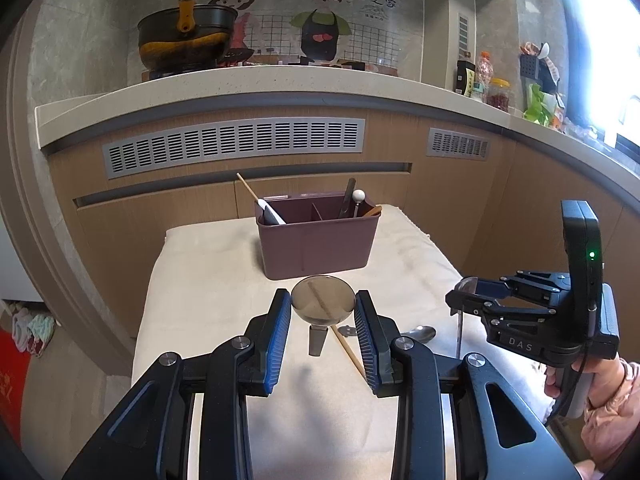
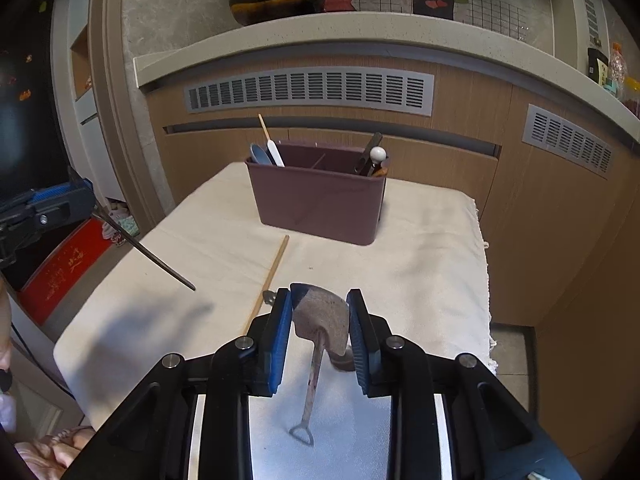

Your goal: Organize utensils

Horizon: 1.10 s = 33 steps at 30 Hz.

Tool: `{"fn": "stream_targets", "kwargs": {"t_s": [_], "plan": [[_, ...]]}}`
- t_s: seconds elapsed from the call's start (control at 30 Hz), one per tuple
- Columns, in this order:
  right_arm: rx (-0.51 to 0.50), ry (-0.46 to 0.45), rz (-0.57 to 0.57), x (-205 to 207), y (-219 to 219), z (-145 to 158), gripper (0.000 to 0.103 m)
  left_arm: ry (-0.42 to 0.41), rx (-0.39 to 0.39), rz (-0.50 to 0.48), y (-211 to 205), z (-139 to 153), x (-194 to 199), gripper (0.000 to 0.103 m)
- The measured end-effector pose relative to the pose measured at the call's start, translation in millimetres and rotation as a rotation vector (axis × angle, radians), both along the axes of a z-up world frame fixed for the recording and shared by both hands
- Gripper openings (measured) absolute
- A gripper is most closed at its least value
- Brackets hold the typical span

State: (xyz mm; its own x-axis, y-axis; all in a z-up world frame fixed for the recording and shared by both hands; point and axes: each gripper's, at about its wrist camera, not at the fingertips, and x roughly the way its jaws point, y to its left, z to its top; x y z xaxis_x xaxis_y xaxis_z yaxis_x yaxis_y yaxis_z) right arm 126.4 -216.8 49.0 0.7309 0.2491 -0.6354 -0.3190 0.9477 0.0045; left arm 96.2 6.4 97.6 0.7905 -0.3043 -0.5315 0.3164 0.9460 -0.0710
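My left gripper (image 1: 322, 305) is shut on the round bowl of a metal ladle (image 1: 322, 298), held above the cloth; its dark handle (image 2: 160, 261) slants down in the right wrist view. My right gripper (image 2: 320, 312) is shut on the bowl of a metal spoon (image 2: 320, 320), its handle hanging down toward me; the gripper also shows in the left wrist view (image 1: 466, 292). A purple divided utensil box (image 1: 316, 236) stands at the far end of the cloth, holding several utensils. A wooden chopstick (image 2: 269, 280) and a metal spoon (image 1: 420, 333) lie on the cloth.
The cloth-covered table (image 1: 208, 280) stands in front of wooden cabinets with grey vents (image 1: 234, 146). A counter above carries a black pot (image 1: 188, 36) and jars (image 1: 496, 94). The table's edges drop off at left and right.
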Motion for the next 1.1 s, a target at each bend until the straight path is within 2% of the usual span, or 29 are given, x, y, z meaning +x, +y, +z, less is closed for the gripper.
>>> {"fn": "stream_targets", "kwargs": {"t_s": [0.07,0.1,0.17,0.23,0.3,0.4,0.47,0.53,0.67,0.77,0.8,0.83,0.97,1.0,1.07,1.1], "plan": [[0.012,-0.026,0.004,0,0,14,0.02,0.005,-0.014,-0.002,2,4,2,0.034],[0.021,-0.052,0.004,2,0,27,0.013,0.006,-0.022,-0.005,2,7,4,0.034],[0.033,-0.112,0.0,5,-2,54,0.012,-0.008,-0.035,-0.017,2,21,8,0.034],[0.043,-0.2,-0.001,9,-3,91,0.009,-0.05,-0.04,-0.028,1,42,14,0.034],[0.044,-0.249,0.022,14,0,120,0.009,-0.1,-0.05,-0.033,-1,66,22,0.034],[-0.005,-0.253,0.057,26,5,133,0.009,-0.161,-0.071,-0.033,0,94,38,0.034],[-0.035,-0.21,0.084,33,5,121,0.009,-0.174,-0.079,-0.027,1,99,49,0.034],[-0.053,-0.129,0.131,38,3,93,0.009,-0.17,-0.084,-0.027,3,96,57,0.034],[-0.096,0.029,0.153,39,-6,24,0.011,-0.101,-0.097,-0.03,8,63,65,0.034],[-0.112,0.147,0.217,34,-4,-21,0.019,-0.023,-0.098,-0.033,9,31,70,0.034],[-0.121,0.183,0.252,31,0,-35,0.026,-0.002,-0.091,-0.033,8,21,71,0.034],[-0.137,0.205,0.283,28,6,-45,0.029,0.018,-0.087,-0.032,7,12,72,0.034],[-0.186,0.258,0.412,21,25,-68,0.029,0.077,-0.089,-0.025,9,-11,74,0.034],[-0.226,0.262,0.442,17,30,-73,0.03,0.082,-0.091,-0.021,10,-14,74,0.034],[-0.282,0.291,0.43,14,27,-79,0.03,0.091,-0.091,-0.013,13,-17,73,0.034],[-0.278,0.313,0.38,14,18,-80,0.031,0.092,-0.09,-0.01,15,-19,72,0.034]]}}
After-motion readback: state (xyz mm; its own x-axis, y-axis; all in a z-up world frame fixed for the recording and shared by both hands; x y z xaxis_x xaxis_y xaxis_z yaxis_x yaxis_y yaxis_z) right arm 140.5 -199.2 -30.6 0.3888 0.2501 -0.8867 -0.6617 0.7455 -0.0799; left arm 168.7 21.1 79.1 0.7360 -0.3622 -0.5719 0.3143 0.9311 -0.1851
